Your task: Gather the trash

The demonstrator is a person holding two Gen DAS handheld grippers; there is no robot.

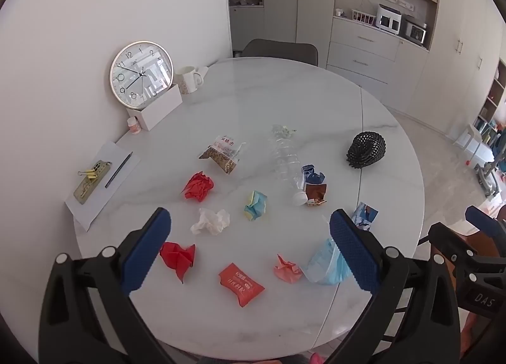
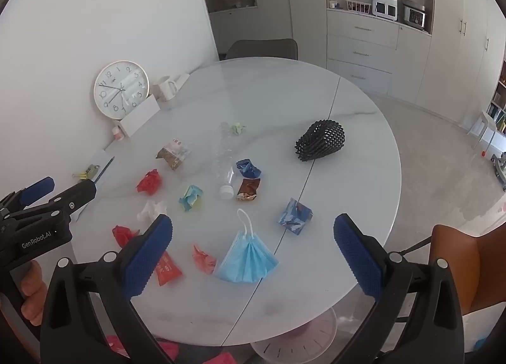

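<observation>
On the table (image 2: pixel 363 130), the blue mask (image 2: pixel 248 258) lies at twelve o'clock between the right gripper's (image 2: pixel 253 247) spread, empty jaws.

Pale blue mask (image 2: pixel 248 258) — black mesh (image 2: pixel 321 140)

Both grippers hang wide open above the near edge of the round table (image 2: pixel 363 130), nothing between their jaws. Litter crowds the near half: a blue face mask (image 2: pixel 248 258), a pink paper wad (image 2: pixel 204 259), an orange packet (image 1: pixel 242 283), red crumpled paper (image 1: pixel 177 256). A clear bottle (image 1: pixel 286 161) lies across the middle. The far half is bare, open passage. A black mesh sleeve (image 2: pixel 321 140) sits alone toward the right edge. A clock (image 1: pixel 141 74), box and mug block the left edge by the wall.
</observation>
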